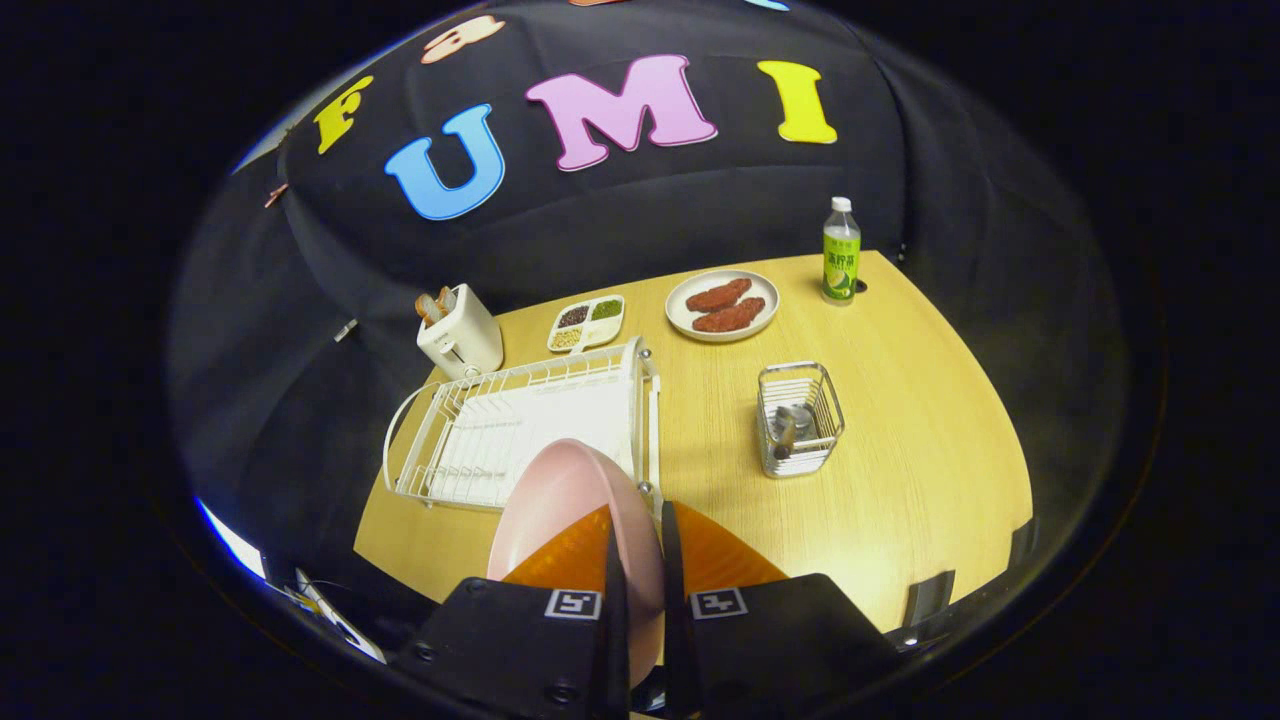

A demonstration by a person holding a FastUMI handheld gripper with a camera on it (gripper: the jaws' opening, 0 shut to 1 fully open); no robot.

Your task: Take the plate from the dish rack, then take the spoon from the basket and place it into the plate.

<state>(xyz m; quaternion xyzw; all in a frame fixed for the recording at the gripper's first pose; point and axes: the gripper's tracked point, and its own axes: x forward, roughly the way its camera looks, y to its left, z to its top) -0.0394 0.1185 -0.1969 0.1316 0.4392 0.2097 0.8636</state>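
Note:
A pink plate (560, 495) stands on edge between my two orange fingers (560, 555), and my gripper (640, 545) is shut on its rim. The plate hangs above the near right corner of the white wire dish rack (480, 440), lifted out of it. To the right of the rack, beyond the fingers, stands a small wire basket (798, 418) with a spoon (785, 432) inside, its handle end sticking up.
A white toaster (460, 335) stands behind the rack. Beside it is a divided tray of beans (587, 322), then a white plate with two brown pieces of food (722, 305), and a green bottle (841, 252) at the far right. Bare wooden table (920, 470) lies around the basket.

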